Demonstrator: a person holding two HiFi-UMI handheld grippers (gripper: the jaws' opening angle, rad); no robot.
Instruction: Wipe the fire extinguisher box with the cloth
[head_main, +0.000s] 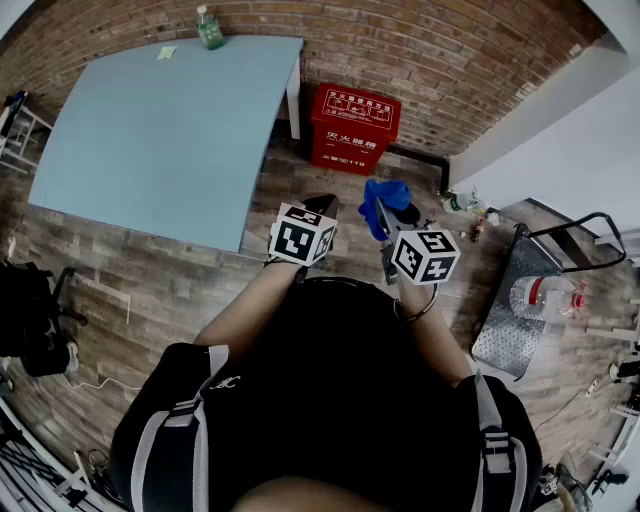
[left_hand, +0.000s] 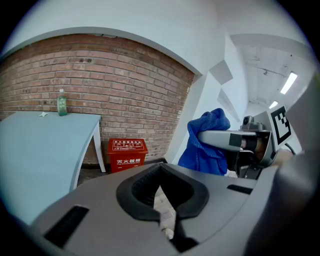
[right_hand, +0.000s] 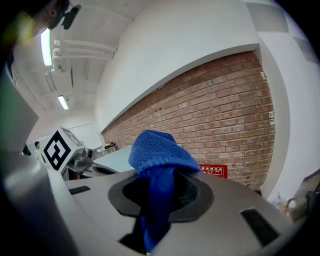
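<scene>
Right gripper (right_hand: 159, 210) has its jaws pinched on a blue cloth (right_hand: 161, 150), which bunches up above the jaws and hangs a strip down between them. Left gripper (left_hand: 165, 220) has its jaws drawn together with nothing between them. Both are held out in front of the person's chest, side by side and well above the floor (head_main: 150, 290).

The fire extinguisher box (head_main: 355, 125) (red, with white print on its lid and front) stands on that wooden floor against the brick wall (head_main: 450, 50), just beside a leg of the pale blue table (head_main: 160, 130). A green bottle (head_main: 209, 28) stands at the table's far edge. The box is well apart from both grippers, and the cloth touches nothing but the jaws holding it.

As I read it, the step in hand is the approach: the cloth is secured and wiping has not begun. The next move calls for carrying the right gripper forward and down to the box. It should be turned so that the bunched part of the cloth, not the jaw tips, meets the lid. The pressure should be light enough that the cloth is not dragged out of the grip. The left gripper could steady the box if it slides.
</scene>
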